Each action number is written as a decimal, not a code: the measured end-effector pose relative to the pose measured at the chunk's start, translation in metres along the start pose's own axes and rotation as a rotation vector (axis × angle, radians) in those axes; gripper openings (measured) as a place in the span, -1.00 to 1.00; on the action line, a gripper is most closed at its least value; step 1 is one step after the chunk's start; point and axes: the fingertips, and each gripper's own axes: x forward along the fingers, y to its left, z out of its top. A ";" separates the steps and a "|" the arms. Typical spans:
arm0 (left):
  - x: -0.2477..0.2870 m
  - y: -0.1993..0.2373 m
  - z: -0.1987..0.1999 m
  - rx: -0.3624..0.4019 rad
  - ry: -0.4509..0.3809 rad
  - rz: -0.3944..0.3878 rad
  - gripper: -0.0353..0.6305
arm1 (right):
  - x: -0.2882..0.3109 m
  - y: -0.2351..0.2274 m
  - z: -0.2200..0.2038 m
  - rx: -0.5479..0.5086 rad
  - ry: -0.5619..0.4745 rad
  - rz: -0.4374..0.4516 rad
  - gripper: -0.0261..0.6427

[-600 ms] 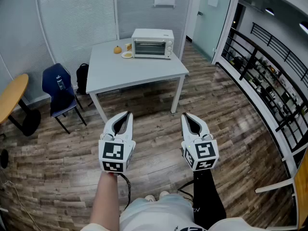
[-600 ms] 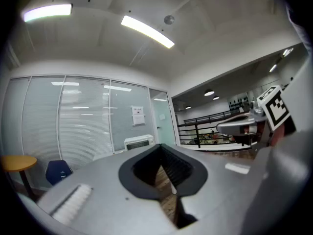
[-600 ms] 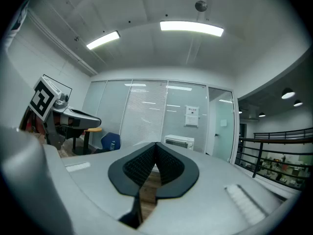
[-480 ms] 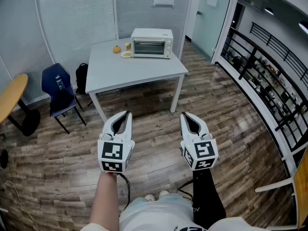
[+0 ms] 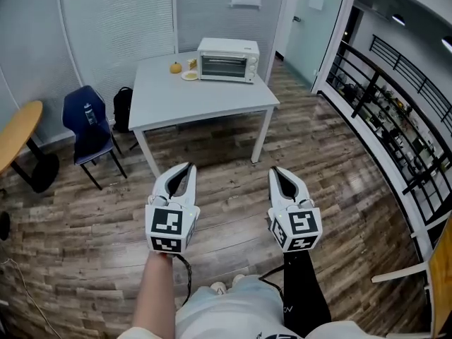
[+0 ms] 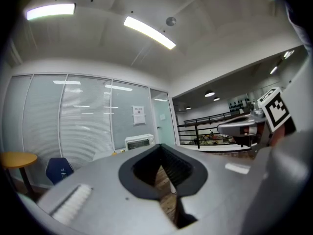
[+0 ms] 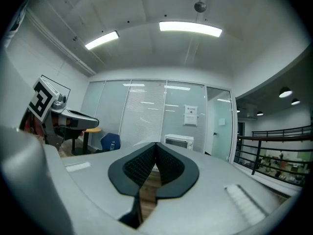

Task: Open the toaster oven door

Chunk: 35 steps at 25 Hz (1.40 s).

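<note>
White toaster oven [image 5: 227,59]: door shut, glass front towards the person; stands at the far right corner of the grey rectangular surface [image 5: 198,103], at 12 o'clock, well apart from both grippers.
Small orange fruit [image 5: 175,67] and small plate [image 5: 188,77]: just beside the oven, at its 9 o'clock; clear of the door's swing, by judgement.
Left gripper [image 5: 186,168]: jaws together, nothing between them; right gripper [image 5: 276,171]: likewise closed and empty; both point to 12 o'clock, side by side at waist height, judged a carrying posture, the door being out of reach.
Wood-plank floor [image 5: 233,189]: open room between person and surface.
Limits: blue chair [image 5: 88,122] at 10 o'clock; black railing [image 5: 395,115] at 2 o'clock; the surface's near edge and right corner bound the approach.
</note>
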 end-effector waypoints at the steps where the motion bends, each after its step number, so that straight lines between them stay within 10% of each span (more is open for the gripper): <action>1: 0.000 0.001 -0.002 -0.002 0.001 0.000 -0.72 | 0.000 0.000 0.000 0.005 -0.003 0.000 -0.91; 35: 0.243 0.043 -0.003 0.004 0.039 0.061 -0.72 | 0.221 -0.125 -0.016 0.041 -0.049 0.115 -0.91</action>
